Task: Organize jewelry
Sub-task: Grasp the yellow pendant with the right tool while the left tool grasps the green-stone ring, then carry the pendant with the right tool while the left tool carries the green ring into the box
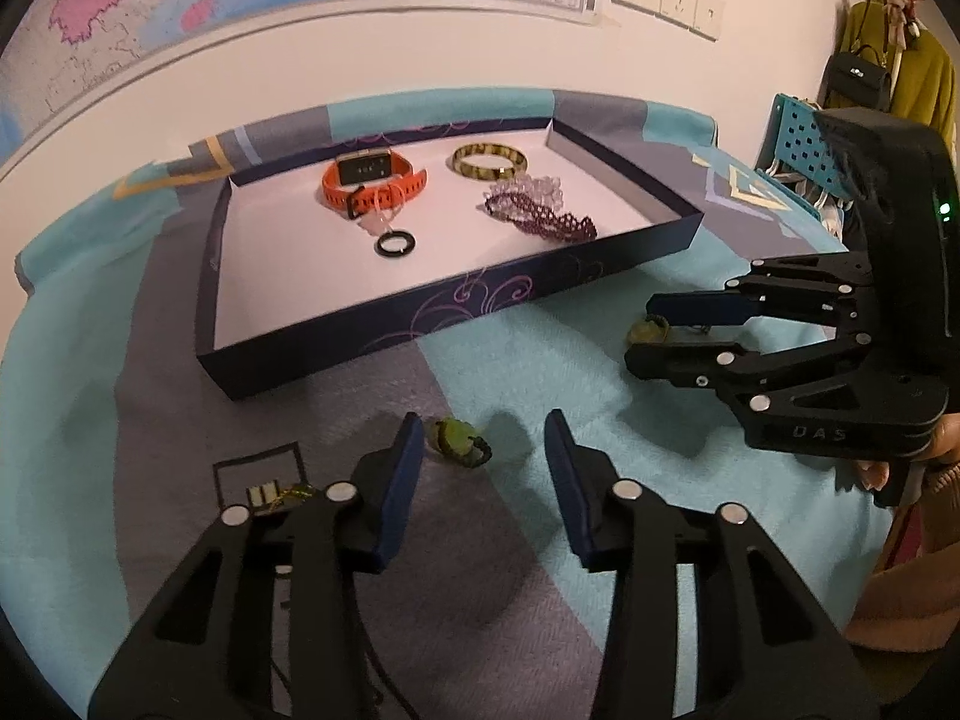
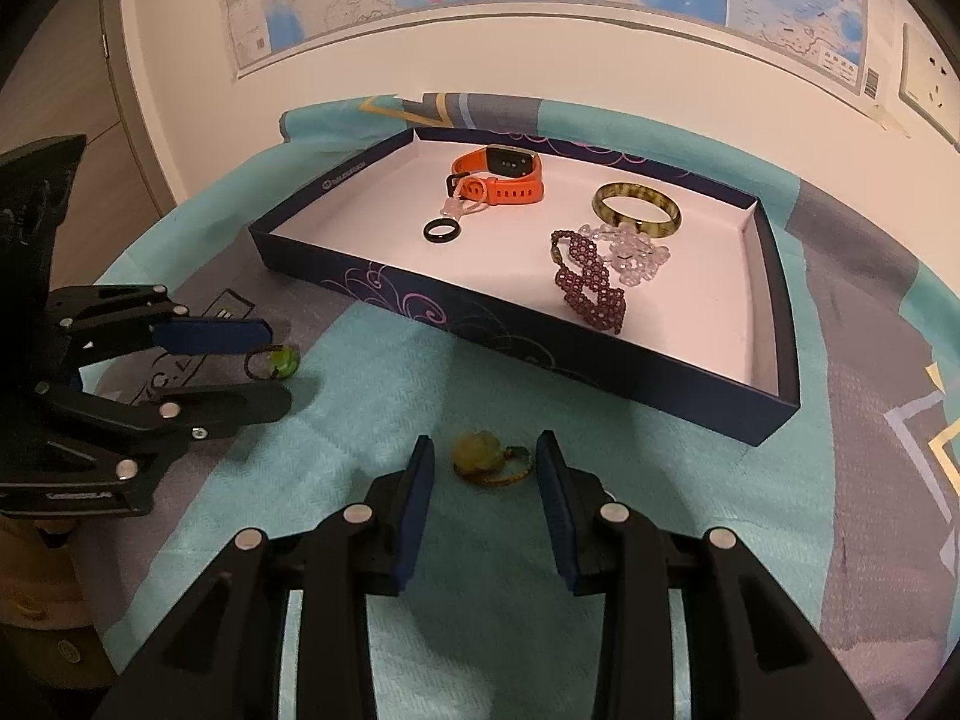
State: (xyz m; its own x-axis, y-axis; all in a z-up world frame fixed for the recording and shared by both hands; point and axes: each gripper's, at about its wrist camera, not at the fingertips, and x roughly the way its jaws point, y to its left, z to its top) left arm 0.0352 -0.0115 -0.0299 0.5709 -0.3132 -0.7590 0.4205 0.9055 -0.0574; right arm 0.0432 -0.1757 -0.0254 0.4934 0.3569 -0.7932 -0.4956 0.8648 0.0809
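On my left wrist view, the left tongs stand apart around a green beaded ring, which lies on the blanket hard by the left pad, well off the right one; I'd shift left before closing. The box waits beyond.

On my right wrist view, the right tongs are apart too, straddling a pale yellow-green pendant with a looped cord, roughly centred, nothing clamped.

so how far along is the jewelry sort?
Done: orange watch, bangle, black ring and beaded bracelets lie in the tray. In hand: nothing gripped; left claw straddles a green ring, right claw a yellowish pendant. Left: both, on the cloth.
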